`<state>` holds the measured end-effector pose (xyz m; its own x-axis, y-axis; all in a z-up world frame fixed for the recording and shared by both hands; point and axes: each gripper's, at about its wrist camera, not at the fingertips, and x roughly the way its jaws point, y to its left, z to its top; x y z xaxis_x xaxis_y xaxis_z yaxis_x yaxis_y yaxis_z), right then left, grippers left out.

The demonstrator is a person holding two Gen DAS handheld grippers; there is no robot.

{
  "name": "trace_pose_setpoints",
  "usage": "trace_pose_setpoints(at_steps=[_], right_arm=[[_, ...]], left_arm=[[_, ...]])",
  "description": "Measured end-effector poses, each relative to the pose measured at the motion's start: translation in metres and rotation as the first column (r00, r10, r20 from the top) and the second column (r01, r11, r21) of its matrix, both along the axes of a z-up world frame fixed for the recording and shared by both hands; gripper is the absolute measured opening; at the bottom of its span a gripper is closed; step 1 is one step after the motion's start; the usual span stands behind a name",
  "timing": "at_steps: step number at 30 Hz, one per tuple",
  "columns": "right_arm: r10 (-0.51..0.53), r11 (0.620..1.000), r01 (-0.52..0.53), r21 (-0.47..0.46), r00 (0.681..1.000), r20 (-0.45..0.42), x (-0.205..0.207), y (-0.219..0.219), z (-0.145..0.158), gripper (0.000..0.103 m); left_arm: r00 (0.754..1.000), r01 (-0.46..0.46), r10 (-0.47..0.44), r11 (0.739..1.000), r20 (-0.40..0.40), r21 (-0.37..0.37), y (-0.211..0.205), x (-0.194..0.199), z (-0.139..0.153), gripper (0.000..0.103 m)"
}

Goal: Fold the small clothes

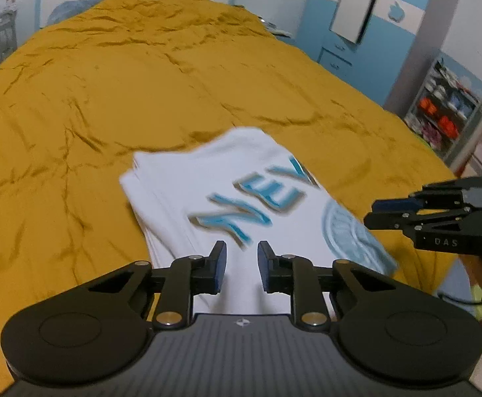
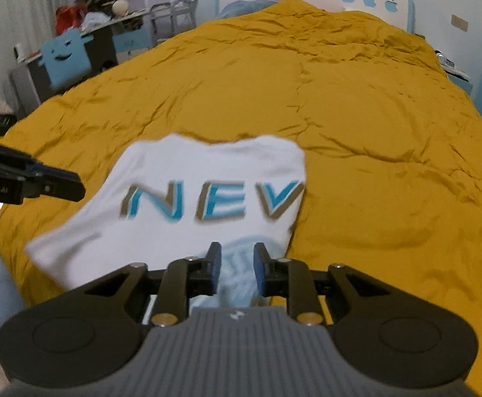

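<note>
A folded white T-shirt (image 1: pixel 208 192) with blue "NEV" lettering and a pale blue round print lies on the mustard-yellow quilt (image 1: pixel 108 99). My left gripper (image 1: pixel 242 254) is open and empty, fingers just above the shirt's near edge. My right gripper (image 1: pixel 378 213) shows at the right of the shirt in the left wrist view. In the right wrist view the same shirt (image 2: pixel 188 172) lies ahead, and my right gripper (image 2: pixel 237 258) is open over the pale blue print, holding nothing. The left gripper (image 2: pixel 72 185) shows at the left there.
The quilt (image 2: pixel 373 115) covers a large bed. A headboard with apple stickers (image 2: pixel 370 0) stands at the far end. A cluttered desk and blue chair (image 2: pixel 65 59) stand left of the bed, blue drawers and shelves (image 1: pixel 446 112) right of it.
</note>
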<state>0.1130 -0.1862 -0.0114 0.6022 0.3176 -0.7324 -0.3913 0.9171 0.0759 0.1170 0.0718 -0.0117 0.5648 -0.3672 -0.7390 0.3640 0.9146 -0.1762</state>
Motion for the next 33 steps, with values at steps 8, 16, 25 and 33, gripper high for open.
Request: trace_pose_setpoints(at_steps=[8,16,25,33], right_arm=[[0.0,1.0,-0.001,-0.03,0.998,-0.058,-0.036,0.006,-0.028,0.02],[-0.014,1.0,0.01,-0.019,0.985,-0.174,-0.031,0.002,-0.081,0.02],[-0.042,0.999,0.038,-0.023,0.976,-0.215,-0.022,0.004,-0.076,0.02],[-0.05,0.998,0.053,0.018,0.989,-0.136,-0.034,0.003,-0.024,0.036]], left_arm=[[0.996,0.023,-0.015,0.994,-0.083,0.104,-0.003,-0.019,-0.041,0.015],[0.989,-0.006,0.013,0.999,-0.146,0.042,0.009,-0.015,-0.093,0.011],[0.988,-0.024,0.025,1.0,-0.154,0.01,0.015,-0.016,-0.074,0.01],[0.997,-0.058,0.055,0.997,0.046,0.048,0.004,-0.039,-0.012,0.028]])
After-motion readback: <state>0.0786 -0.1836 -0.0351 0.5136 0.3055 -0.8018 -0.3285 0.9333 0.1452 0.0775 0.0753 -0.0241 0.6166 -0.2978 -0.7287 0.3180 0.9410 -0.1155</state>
